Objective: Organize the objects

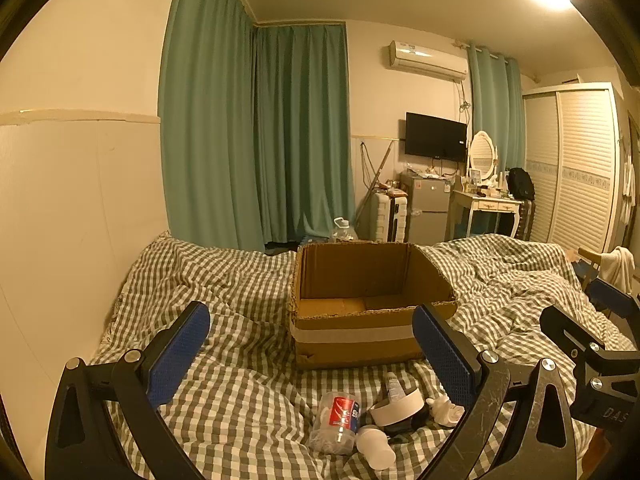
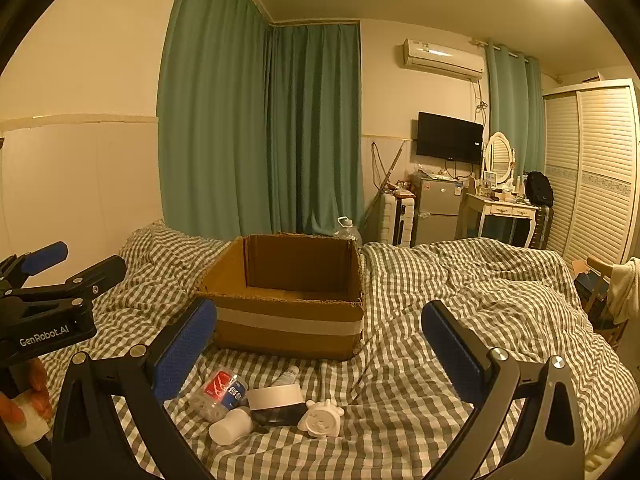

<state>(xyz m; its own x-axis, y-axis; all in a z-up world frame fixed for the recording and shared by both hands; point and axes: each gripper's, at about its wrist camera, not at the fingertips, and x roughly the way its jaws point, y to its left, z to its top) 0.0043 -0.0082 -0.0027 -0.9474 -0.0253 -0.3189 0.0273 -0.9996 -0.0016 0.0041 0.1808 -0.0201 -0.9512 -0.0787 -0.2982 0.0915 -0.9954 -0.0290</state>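
Square corrugated cardboard box [image 2: 286,312] on rumpled gingham quilt [image 2: 460,292]

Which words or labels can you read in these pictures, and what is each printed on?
"GenRobot.AI": left gripper, on its body, seen from the right wrist.
"DAS", cut off at the edge: right gripper, on its body.
Bottle label: too blurred to read.
Air conditioner stickers: too small.

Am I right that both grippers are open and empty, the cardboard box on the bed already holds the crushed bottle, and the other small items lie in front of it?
Not quite: the cardboard box holds nothing that shows. The crushed bottle lies on the checked bedding in front of it, beside the tape roll, as the right wrist view shows. The rest stands: left gripper and right gripper are open and empty.
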